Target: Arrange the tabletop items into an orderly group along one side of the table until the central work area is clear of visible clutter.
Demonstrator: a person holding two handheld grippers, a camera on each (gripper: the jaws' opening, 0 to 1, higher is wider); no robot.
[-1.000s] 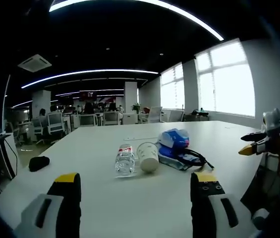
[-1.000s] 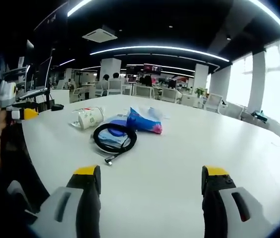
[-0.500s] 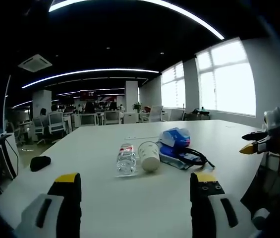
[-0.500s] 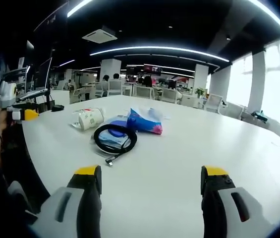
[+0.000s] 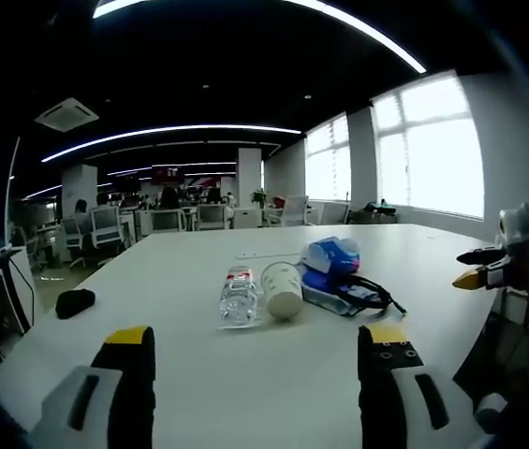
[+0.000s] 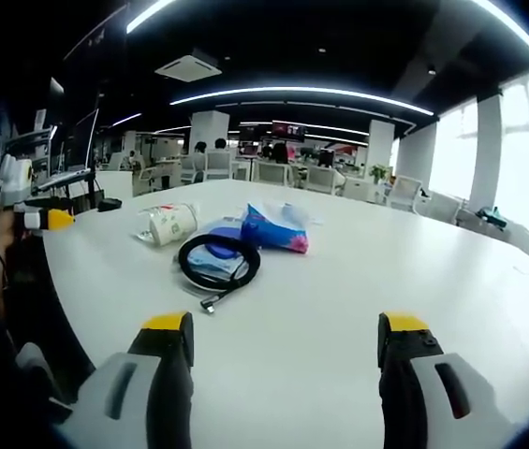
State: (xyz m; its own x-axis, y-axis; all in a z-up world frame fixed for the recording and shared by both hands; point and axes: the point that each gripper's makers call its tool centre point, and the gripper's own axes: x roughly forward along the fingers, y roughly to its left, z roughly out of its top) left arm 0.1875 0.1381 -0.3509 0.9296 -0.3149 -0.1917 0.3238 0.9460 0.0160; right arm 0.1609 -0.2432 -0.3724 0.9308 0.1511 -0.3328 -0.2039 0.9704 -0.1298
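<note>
A clear water bottle point(image 5: 237, 297) lies on its side on the white table point(image 5: 245, 374), with a paper cup point(image 5: 282, 290) lying beside it. Right of the cup sits a blue tissue pack point(image 5: 330, 258) over a flat blue pouch and a coiled black cable point(image 5: 367, 292). My left gripper point(image 5: 257, 363) hovers open well short of them. In the right gripper view the cable coil point(image 6: 218, 259) rests on the pouch, with the tissue pack point(image 6: 274, 228) behind and the cup point(image 6: 168, 223) to the left. My right gripper point(image 6: 284, 348) is open, nothing between its jaws.
A small black object point(image 5: 74, 302) lies near the table's left edge. The other gripper's yellow tip point(image 5: 475, 277) shows at the right of the left gripper view. Office desks, chairs point(image 5: 105, 232) and windows stand beyond the table. Bare tabletop lies before both grippers.
Both views have shifted only slightly with the hands. The items on the table have not moved, and both grippers remain open.
</note>
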